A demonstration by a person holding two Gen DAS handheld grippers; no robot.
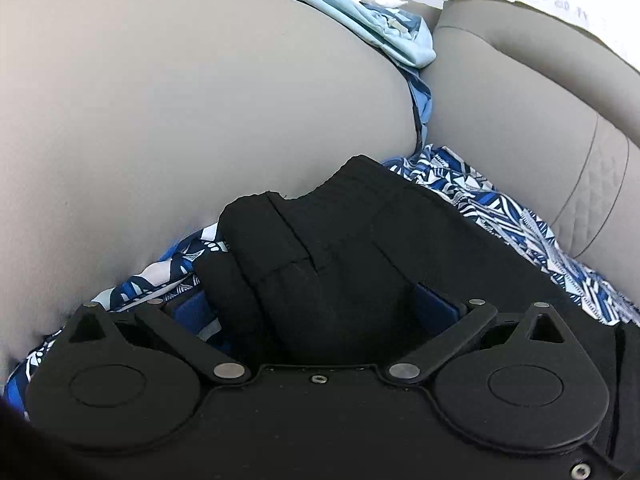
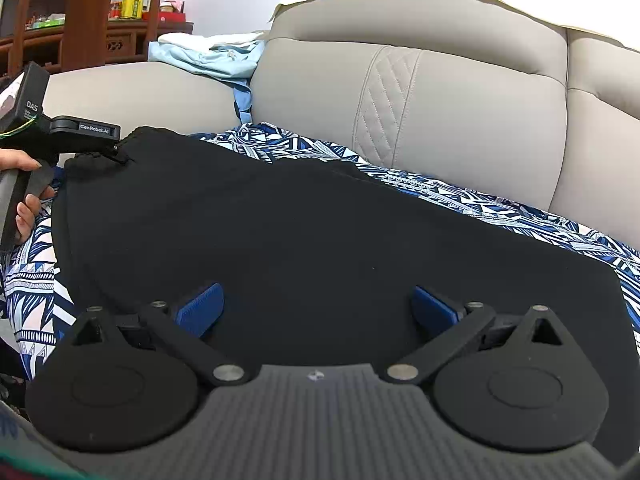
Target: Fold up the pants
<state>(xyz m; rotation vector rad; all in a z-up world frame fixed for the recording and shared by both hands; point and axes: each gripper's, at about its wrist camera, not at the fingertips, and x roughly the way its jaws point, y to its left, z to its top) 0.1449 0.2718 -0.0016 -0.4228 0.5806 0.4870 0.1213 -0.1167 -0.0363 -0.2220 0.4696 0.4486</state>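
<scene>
Black pants [image 2: 280,232] spread flat over a blue-and-white patterned sheet [image 2: 460,196] on the sofa seat, laid out wide, probably for folding. Matte, soft knit, ribbed and bunched at the waistband. Left hand-held gripper [image 1: 316,304] clenched on that waistband bunch, seemingly lifting a corner to start the fold. Right hand-held gripper [image 2: 316,308] released, blue ribbed pads apart over the cloth. Behind, a smooth grey leather sofa [image 2: 460,100] with quilted stitching.

"GenRobot.AI" in white on black top of left claw [image 2: 120,152]; "DAS" in white on black module [image 2: 28,96] behind it. Smaller print below unreadable.
</scene>
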